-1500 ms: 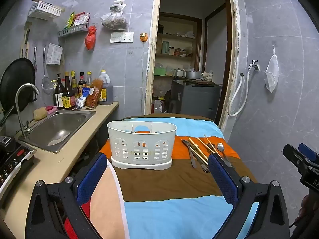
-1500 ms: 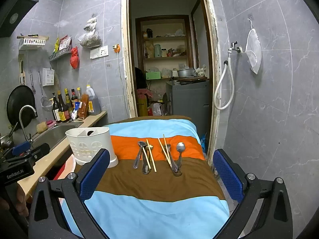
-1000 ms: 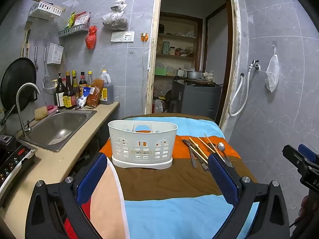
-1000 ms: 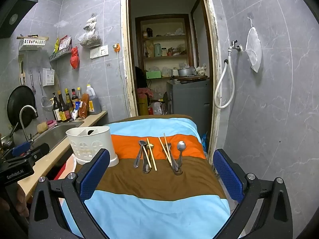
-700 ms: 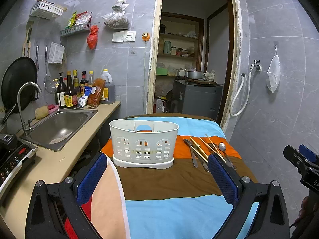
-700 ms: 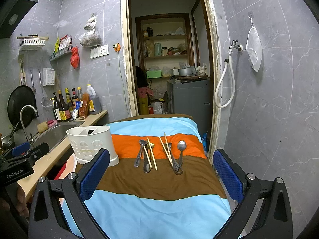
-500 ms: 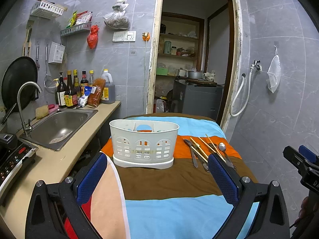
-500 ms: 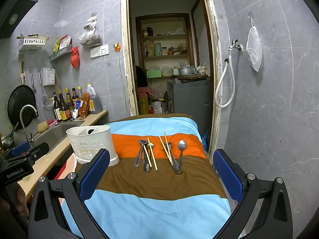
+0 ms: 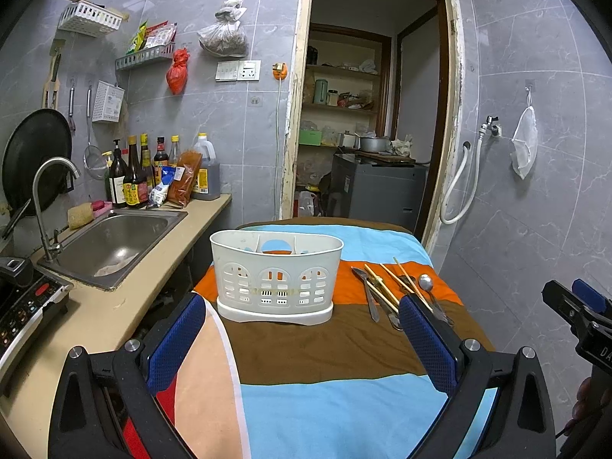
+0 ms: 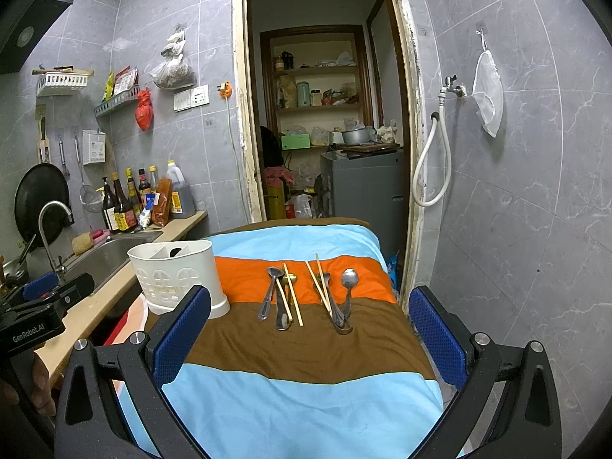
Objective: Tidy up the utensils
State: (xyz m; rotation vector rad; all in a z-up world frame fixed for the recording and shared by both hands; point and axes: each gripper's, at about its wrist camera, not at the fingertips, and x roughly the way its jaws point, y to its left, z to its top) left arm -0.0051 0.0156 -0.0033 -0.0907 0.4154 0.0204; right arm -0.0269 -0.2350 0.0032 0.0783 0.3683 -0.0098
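A white perforated utensil caddy (image 9: 277, 275) stands upright on the striped cloth; it also shows at the left in the right wrist view (image 10: 179, 275). Several spoons (image 10: 348, 287), a fork and wooden chopsticks (image 10: 292, 298) lie in a row on the orange and brown stripes, right of the caddy; they also show in the left wrist view (image 9: 386, 290). My left gripper (image 9: 302, 344) is open and empty, held near the caddy's front. My right gripper (image 10: 310, 329) is open and empty, just short of the utensils.
The table is covered by a striped cloth (image 10: 298, 397). A counter with a steel sink (image 9: 111, 237), a tap, bottles (image 9: 134, 176) and a cooktop (image 9: 23, 302) runs along the left. A doorway to a pantry (image 10: 325, 134) is behind the table. A tiled wall with a hose (image 10: 432, 160) is at the right.
Both views have shifted only slightly; the caddy and utensils have not moved. Both grippers stay open and empty.
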